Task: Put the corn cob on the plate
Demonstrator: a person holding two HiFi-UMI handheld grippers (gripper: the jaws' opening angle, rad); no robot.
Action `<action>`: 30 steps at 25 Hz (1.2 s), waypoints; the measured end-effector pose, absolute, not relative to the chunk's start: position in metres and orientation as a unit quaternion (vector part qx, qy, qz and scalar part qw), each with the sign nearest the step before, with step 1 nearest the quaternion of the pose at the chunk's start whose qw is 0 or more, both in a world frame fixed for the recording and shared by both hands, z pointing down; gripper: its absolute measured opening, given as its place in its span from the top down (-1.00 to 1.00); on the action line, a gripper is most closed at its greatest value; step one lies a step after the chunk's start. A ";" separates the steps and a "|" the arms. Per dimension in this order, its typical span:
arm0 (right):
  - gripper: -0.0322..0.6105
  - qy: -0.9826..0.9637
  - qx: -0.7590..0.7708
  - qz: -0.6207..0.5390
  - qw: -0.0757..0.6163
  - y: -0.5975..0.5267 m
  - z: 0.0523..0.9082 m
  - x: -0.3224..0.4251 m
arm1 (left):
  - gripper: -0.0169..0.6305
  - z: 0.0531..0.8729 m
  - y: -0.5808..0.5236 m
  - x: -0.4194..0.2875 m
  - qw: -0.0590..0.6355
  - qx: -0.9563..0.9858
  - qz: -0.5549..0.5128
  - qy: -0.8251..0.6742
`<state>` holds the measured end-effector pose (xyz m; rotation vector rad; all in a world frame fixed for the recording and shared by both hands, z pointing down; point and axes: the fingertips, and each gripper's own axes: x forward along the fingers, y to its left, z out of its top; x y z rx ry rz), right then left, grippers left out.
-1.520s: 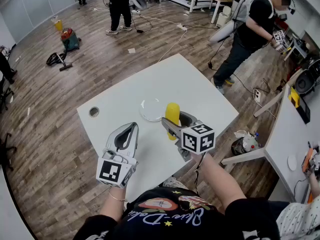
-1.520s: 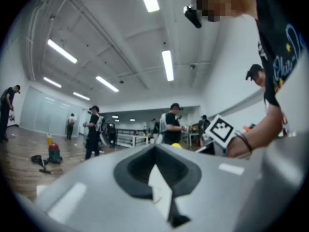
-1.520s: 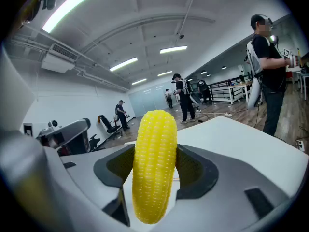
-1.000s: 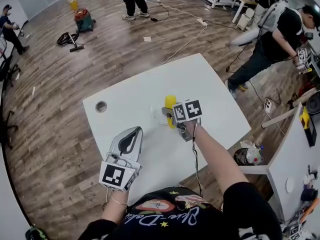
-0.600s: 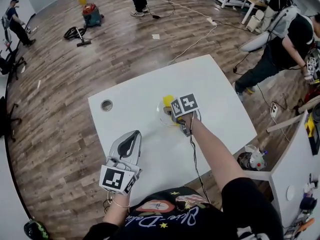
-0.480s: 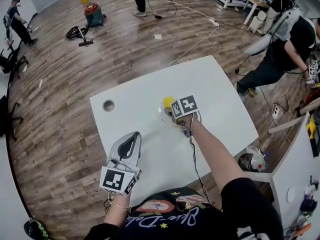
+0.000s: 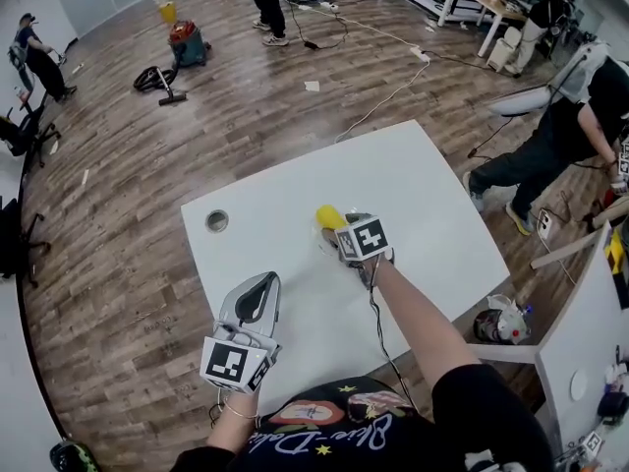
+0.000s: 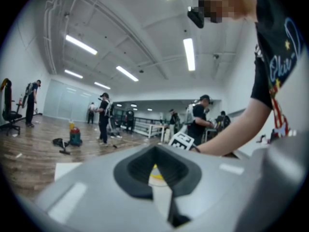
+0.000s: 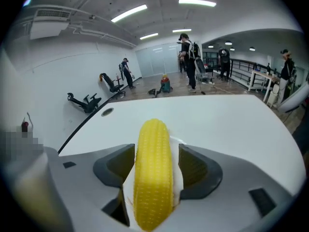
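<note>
A yellow corn cob lies lengthwise between the jaws of my right gripper, over a small white plate. A narrow strip of plate shows between the cob and the right jaw, so the jaws stand slightly open. In the head view the corn cob sticks out past the right gripper near the middle of the white table, and the plate is mostly hidden. My left gripper hovers at the table's near edge, shut and empty.
A round cable hole sits at the table's left. A plastic bag lies on the floor to the right, beside another white table. Several people and a vacuum cleaner are farther off on the wooden floor.
My right gripper carried the corn cob forward over the plate, lowered it, and its jaws eased off the cob. The left gripper stayed near the table's front edge.
</note>
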<state>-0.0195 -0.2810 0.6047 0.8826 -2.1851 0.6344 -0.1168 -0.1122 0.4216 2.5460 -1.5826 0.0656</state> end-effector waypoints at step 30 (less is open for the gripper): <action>0.86 -0.876 0.461 0.123 0.073 -0.134 0.426 0.067 | 0.98 0.407 -0.097 -0.029 0.046 0.897 0.007 -0.439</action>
